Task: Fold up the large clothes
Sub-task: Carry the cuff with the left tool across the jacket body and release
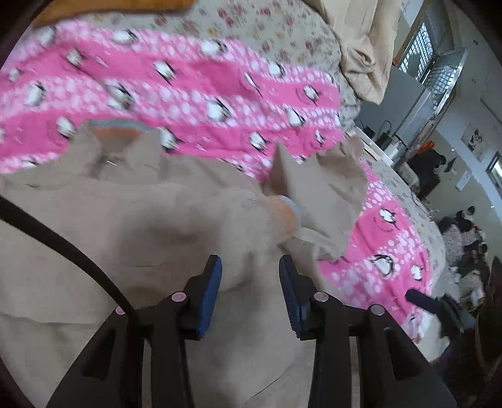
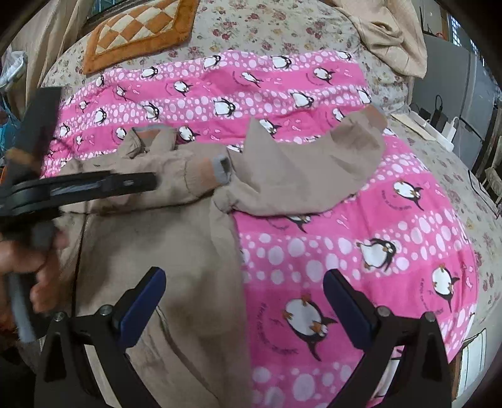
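Note:
A large beige jacket (image 2: 163, 238) lies on the bed, its collar (image 2: 147, 133) toward the far side. One sleeve is folded across the chest, ending in a grey and orange cuff (image 2: 221, 169); the other sleeve (image 2: 313, 163) spreads out to the right. In its own view my left gripper (image 1: 251, 276) hovers low over the jacket body (image 1: 125, 226) near the cuff (image 1: 287, 210). Its blue pads stand a little apart and press on nothing. From the right wrist it shows as a blurred black left gripper (image 2: 147, 182) held by a hand (image 2: 31, 266). My right gripper (image 2: 244, 279) is wide open over the jacket's right edge.
A pink penguin blanket (image 2: 360, 238) lies under the jacket on a floral bedspread (image 2: 266, 28). An orange checked cushion (image 2: 138, 31) sits at the far left and a beige cloth (image 2: 389, 34) at the far right. A power strip with chargers (image 2: 439, 125) lies off the bed's right side.

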`<state>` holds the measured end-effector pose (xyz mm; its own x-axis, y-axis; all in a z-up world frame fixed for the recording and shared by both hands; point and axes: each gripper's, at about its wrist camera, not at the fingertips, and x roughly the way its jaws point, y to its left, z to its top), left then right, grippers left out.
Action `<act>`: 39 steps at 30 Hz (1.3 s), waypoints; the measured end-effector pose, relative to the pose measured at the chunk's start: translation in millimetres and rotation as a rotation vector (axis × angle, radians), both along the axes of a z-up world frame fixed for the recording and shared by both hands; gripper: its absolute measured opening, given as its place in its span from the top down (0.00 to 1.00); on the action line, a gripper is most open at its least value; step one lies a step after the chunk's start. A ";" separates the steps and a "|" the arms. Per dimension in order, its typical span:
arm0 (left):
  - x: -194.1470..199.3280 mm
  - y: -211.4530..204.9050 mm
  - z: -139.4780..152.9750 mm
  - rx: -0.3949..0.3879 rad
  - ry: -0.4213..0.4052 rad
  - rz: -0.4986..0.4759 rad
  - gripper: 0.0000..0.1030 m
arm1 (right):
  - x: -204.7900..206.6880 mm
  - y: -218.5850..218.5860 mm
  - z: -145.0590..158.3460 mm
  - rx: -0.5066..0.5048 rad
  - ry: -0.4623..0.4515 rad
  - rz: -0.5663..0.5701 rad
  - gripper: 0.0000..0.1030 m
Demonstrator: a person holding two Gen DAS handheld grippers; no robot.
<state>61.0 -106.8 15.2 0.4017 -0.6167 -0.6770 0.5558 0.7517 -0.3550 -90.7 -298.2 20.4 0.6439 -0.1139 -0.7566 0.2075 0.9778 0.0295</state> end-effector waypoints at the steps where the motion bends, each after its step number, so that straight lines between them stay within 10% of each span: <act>1: -1.2 14.2 4.5 0.049 -0.046 0.045 0.82 | 1.7 4.6 0.7 0.006 -0.011 0.003 0.01; 6: -1.9 56.7 11.9 0.380 -0.241 0.338 0.82 | 11.9 30.0 0.0 0.009 -0.035 0.049 0.01; 12: -2.2 88.3 -0.7 0.424 -0.245 0.463 0.82 | 36.1 68.7 6.8 -0.060 -0.110 0.086 0.01; 18: 7.1 101.7 -11.1 0.397 -0.163 0.458 0.82 | 108.0 79.4 13.9 -0.061 -0.190 0.152 0.01; 24: 25.5 110.8 -12.4 0.343 -0.087 0.467 0.82 | 172.5 19.4 -76.4 0.092 0.201 -0.016 0.01; 34: 75.4 184.8 10.1 0.207 -0.077 0.704 0.82 | 147.3 60.1 3.7 -0.030 -0.222 0.075 0.05; 39: 101.9 190.8 -47.6 0.211 0.189 0.684 0.82 | 190.5 61.9 -59.1 0.073 0.085 0.100 0.09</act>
<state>162.8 84.0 -32.4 0.5145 -0.1194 -0.8491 -0.1173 0.9712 -0.2076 99.8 -236.4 -38.7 0.5827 0.0046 -0.8126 0.1140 0.9896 0.0873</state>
